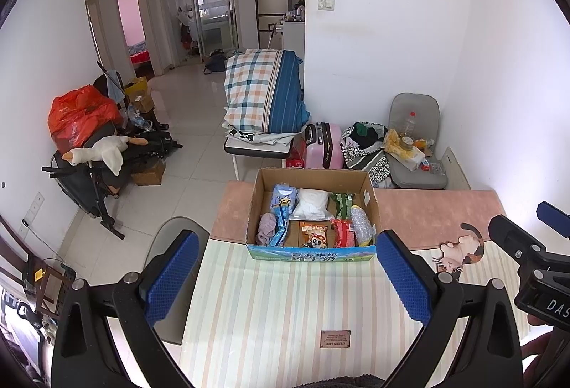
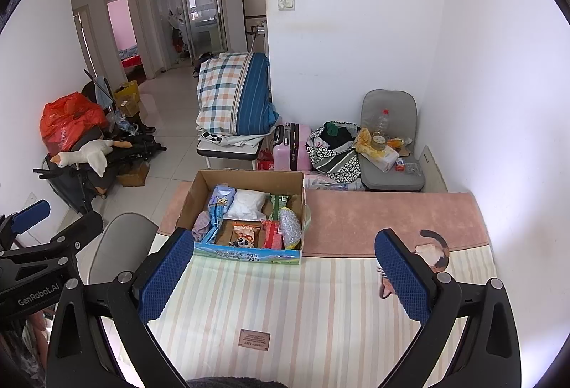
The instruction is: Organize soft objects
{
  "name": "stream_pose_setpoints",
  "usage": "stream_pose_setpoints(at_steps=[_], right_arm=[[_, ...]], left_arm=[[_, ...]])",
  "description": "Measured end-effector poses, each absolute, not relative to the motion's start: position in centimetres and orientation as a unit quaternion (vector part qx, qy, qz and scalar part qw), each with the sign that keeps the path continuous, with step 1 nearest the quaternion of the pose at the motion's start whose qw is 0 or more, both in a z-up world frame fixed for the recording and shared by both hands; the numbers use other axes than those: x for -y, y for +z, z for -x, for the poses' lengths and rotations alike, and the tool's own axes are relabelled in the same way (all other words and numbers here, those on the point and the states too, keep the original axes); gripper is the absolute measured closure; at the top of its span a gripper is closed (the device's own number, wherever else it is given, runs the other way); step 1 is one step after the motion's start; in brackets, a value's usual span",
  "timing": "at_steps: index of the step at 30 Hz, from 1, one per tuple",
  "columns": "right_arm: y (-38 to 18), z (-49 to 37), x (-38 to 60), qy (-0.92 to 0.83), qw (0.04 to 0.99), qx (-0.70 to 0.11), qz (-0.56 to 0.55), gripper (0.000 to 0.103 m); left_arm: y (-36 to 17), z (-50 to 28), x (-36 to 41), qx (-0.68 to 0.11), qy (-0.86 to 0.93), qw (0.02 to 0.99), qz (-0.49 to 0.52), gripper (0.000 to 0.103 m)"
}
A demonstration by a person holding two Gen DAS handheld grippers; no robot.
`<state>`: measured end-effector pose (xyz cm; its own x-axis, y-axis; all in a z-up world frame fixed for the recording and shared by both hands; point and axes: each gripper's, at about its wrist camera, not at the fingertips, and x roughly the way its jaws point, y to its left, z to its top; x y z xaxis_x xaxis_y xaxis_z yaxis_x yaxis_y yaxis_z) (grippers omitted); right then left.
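Left wrist view shows the left tongs [image 1: 288, 272] spread wide with nothing between the blue ribbed pads [image 1: 171, 276], hovering above the near part of the surface [image 1: 270, 309], which is covered by a pale striped cloth. Straight ahead, at the seam where the striped cloth meets a pink cloth [image 1: 427, 213] toward the far edge, sits an open brown cardboard box with a blue-green printed front [image 1: 310, 251].

Inside the box, from left to right: a crumpled mauve knitted cloth [image 1: 266, 227] in the near left corner, a light blue cartoon-printed packet [image 1: 283, 210] leaning beside it, a white soft plastic pouch [image 1: 312, 204] at the back middle, an orange snack bag with a panda face [image 1: 315, 235] at the front middle, a green packet [image 1: 341, 201] behind a red packet [image 1: 343, 233], and a roll of clear bubble wrap [image 1: 361, 224] against the right wall.

A flat cat-shaped mat in cream, brown and black [image 1: 459, 251] lies toward the right edge of the surface.

Right wrist view shows the right tongs [image 2: 283, 272] likewise wide apart and holding nothing, above the striped cloth, with the box ahead and to the left.
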<state>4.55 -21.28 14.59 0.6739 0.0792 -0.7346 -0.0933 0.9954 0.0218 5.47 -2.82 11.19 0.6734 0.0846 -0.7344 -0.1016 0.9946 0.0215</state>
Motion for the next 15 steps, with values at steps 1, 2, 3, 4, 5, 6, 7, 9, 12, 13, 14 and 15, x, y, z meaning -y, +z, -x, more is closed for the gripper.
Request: stream_pose_setpoints(at_steps=[1, 2, 3, 4, 5, 6, 7, 9, 12, 13, 14, 15], right_arm=[[14.58, -4.52, 21.28, 0.047, 0.915, -0.401, 0.008, 0.0], [14.65, -4.52, 21.28, 0.047, 0.915, -0.401, 0.008, 0.0], [14.67, -4.53, 21.29, 0.047, 0.915, -0.401, 0.008, 0.0], [14.65, -4.51, 21.29, 0.048, 0.915, -0.401, 0.008, 0.0], [14.66, -4.5, 21.29, 0.048, 0.915, -0.402, 0.008, 0.0], [14.67, -4.5, 21.28, 0.047, 0.915, -0.401, 0.009, 0.0], [14.65, -4.51, 21.29, 0.047, 0.915, -0.4, 0.009, 0.0], [14.64, -4.5, 21.28, 0.047, 0.915, -0.401, 0.008, 0.0], [14.77, -4.49, 21.23, 0.047, 0.915, -0.4, 0.009, 0.0], [14.75, -4.48, 21.25, 0.047, 0.915, -0.4, 0.009, 0.0], [14.75, -4.48, 21.25, 0.047, 0.915, -0.401, 0.008, 0.0], [14.76, -4.47, 21.23, 0.047, 0.915, -0.4, 0.009, 0.0]], left_arm=[[11.23, -5.53, 2.77, -0.4, 0.051, 0.915, 0.011, 0.001], [11.18, -5.46, 2.81, -0.4, 0.051, 0.915, 0.01, 0.001], [11.21, -5.42, 2.79, -0.399, 0.051, 0.915, 0.01, 0.001], [11.2, -5.43, 2.78, -0.4, 0.051, 0.915, 0.01, 0.001], [11.19, -5.41, 2.79, -0.399, 0.051, 0.915, 0.01, 0.001], [11.19, -5.4, 2.8, -0.399, 0.051, 0.915, 0.01, 0.001], [11.19, -5.41, 2.78, -0.4, 0.051, 0.915, 0.009, 0.001], [11.17, -5.39, 2.79, -0.4, 0.051, 0.915, 0.01, 0.001], [11.17, -5.36, 2.81, -0.399, 0.051, 0.916, 0.009, 0.001], [11.17, -5.21, 2.82, -0.398, 0.051, 0.916, 0.008, 0.001], [11.25, -5.24, 2.78, -0.396, 0.051, 0.917, 0.007, 0.001], [11.25, -5.17, 2.86, -0.396, 0.05, 0.917, 0.006, 0.001]])
